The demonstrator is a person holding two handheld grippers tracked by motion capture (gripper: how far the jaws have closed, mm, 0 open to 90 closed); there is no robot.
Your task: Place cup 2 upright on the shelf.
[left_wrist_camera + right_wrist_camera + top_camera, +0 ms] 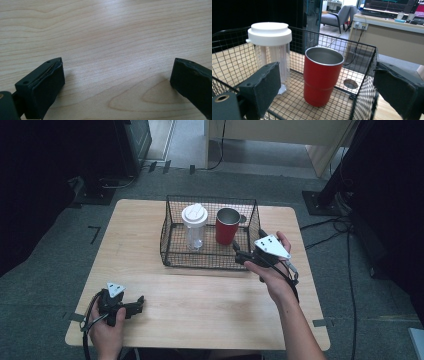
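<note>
Item one: the black wire-mesh basket (172, 251), which we find standing on the light wooden table (200, 295) toward its far edge, about midway along it

Item two: the red metal tumbler with a bare steel inside (322, 75), upright and open-topped, in the right half of the basket, near its right wall; in the high view we see it at (227, 226)

Item three: the clear plastic bottle with a white screw lid (272, 52), upright in the basket just left of the tumbler, the two standing close but apart; in the high view at (194, 226)

Item four: the right gripper (239, 254), held in the person's right hand (272, 270) at the basket's near right corner. We see its jaws released, spread wide with nothing pressed between them; in the right gripper view they frame the tumbler from outside the mesh, one at each side

Item five: the left gripper (141, 302), held in the left hand (107, 327) near the table's near left corner. We note its jaws released too, wide apart over bare wood
</note>
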